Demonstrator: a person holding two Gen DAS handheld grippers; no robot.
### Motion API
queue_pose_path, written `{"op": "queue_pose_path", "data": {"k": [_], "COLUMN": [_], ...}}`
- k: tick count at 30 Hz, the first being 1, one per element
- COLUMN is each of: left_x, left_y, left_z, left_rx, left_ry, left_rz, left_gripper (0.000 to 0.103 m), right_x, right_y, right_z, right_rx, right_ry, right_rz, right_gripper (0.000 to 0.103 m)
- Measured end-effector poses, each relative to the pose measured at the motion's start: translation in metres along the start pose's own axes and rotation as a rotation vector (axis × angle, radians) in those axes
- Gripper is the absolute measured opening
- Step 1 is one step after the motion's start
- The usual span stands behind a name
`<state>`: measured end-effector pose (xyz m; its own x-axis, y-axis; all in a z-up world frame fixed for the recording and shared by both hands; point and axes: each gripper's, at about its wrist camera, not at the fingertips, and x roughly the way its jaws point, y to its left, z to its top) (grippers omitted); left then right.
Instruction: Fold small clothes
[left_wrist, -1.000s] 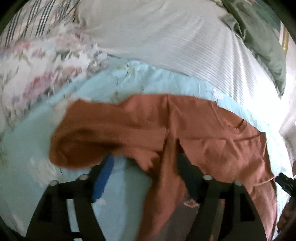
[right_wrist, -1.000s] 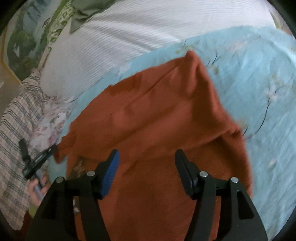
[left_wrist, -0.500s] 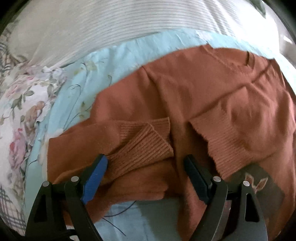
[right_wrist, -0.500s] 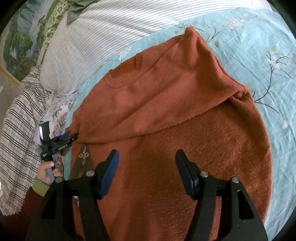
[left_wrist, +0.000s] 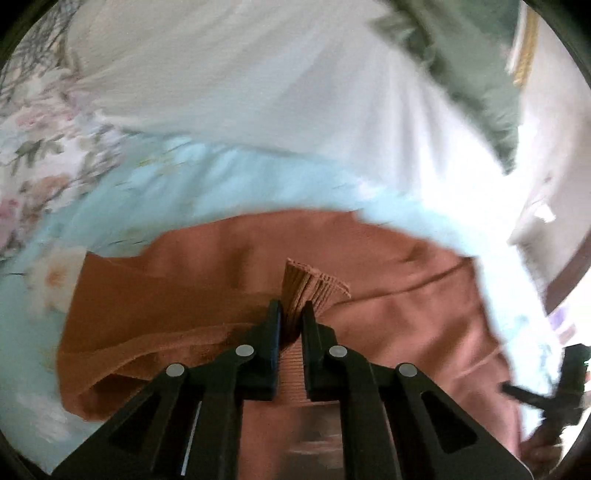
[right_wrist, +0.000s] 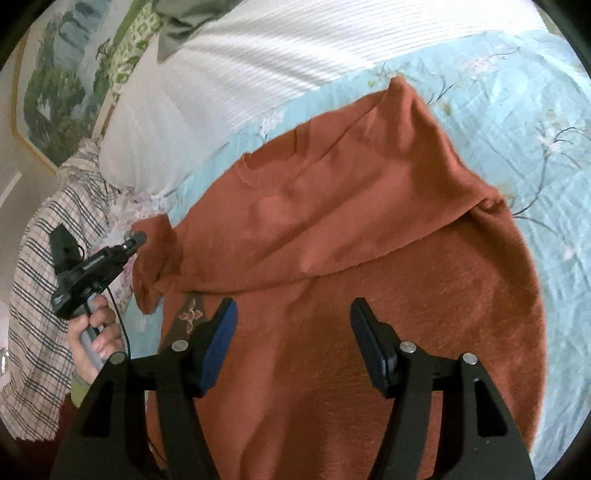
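Left gripper (left_wrist: 291, 314) jaws just clamped sweater (right_wrist: 369, 229) cuff (left_wrist: 314, 288); right gripper (right_wrist: 291, 314) jaws open, empty.

Lighting: bright daylight. Striped white bedding (left_wrist: 280, 92) is overexposed at the right edge of the left wrist view. Heavy motion blur is recorded there; only the ribbed cuff (left_wrist: 314, 288) is rendered sharp. Right wrist view: mild softness. Both views are barrel-distorted, with black-vignetted corners.

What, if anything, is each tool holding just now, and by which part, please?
Left tool: sweater, by its ribbed cuff. Right tool: nothing.
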<state>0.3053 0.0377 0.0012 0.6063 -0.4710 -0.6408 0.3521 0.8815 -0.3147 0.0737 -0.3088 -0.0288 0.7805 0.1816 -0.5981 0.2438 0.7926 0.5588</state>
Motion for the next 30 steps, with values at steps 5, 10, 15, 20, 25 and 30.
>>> {"op": "queue_pose_path", "data": {"k": [5,10,15,20,25,30], "left_x": [0.008,0.054,0.109,0.139,0.102,0.038], "left_y": [-0.09,-0.171,-0.221,-0.22,-0.199,-0.153], "left_z": [-0.002,-0.018,-0.047,-0.067,-0.07,-0.085], "left_rx": [0.031,0.106,0.198,0.23,0.201,0.159], "left_ry": [-0.036,0.016,0.093,0.177,0.132,0.081], "left_rz": [-0.162,-0.244,-0.208,-0.154,-0.141,-0.099], "left_gripper": [0.008,0.008,0.008,0.015,0.054,0.057], "right_x": [-0.02,-0.037,-0.045,-0.038,-0.017,0.017], "right_y": [-0.02,-0.046,-0.056,-0.053,-0.037,-0.022], "right_z": [-0.002,-0.003,0.0,0.007,0.018,0.031], "right_rx": [0.04,0.098,0.118,0.12,0.104,0.1], "right_ry": [-0.056,-0.089,-0.107,-0.1,-0.071,-0.026], "right_rz": [-0.025,-0.061,-0.072,-0.05,-0.002,0.024], "right_gripper": [0.064,0.064,0.064,0.064,0.064,0.064]}}
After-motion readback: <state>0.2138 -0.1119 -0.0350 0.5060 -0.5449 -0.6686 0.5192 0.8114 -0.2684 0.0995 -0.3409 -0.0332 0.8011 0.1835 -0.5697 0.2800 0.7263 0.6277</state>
